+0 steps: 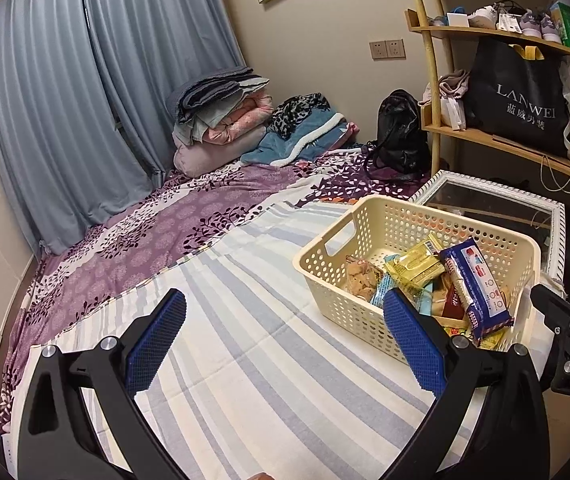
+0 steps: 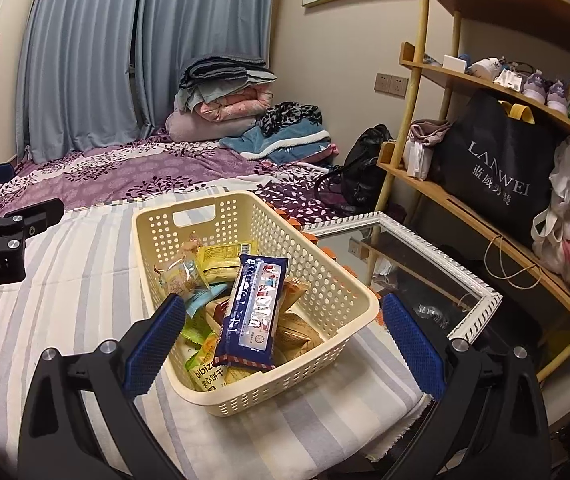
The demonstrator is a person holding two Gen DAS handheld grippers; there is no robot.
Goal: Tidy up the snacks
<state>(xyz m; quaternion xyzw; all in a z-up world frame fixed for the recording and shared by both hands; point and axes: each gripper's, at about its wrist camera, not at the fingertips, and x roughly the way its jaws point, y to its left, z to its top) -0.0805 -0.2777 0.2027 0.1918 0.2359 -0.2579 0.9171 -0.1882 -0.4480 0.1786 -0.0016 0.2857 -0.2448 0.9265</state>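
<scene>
A cream perforated basket point(image 1: 381, 220) point(image 2: 325, 272) stands on the striped cloth and holds several snack packs. A long blue biscuit pack point(image 1: 479, 288) point(image 2: 253, 308) lies on top, with yellow packs point(image 1: 417, 264) point(image 2: 221, 258) and a clear cookie bag point(image 1: 361, 276) point(image 2: 177, 276) beside it. My left gripper point(image 1: 283, 332) is open and empty, low over the cloth to the left of the basket. My right gripper point(image 2: 283, 334) is open and empty, its fingers spread to either side of the basket's near end, above it.
A white-framed mirror point(image 1: 553, 208) point(image 2: 481, 300) lies right of the basket. A wooden shelf point(image 2: 485, 216) with a black bag and shoes stands at right. Folded blankets point(image 1: 221, 120) and a black backpack point(image 1: 401, 136) sit at the far end of the bed.
</scene>
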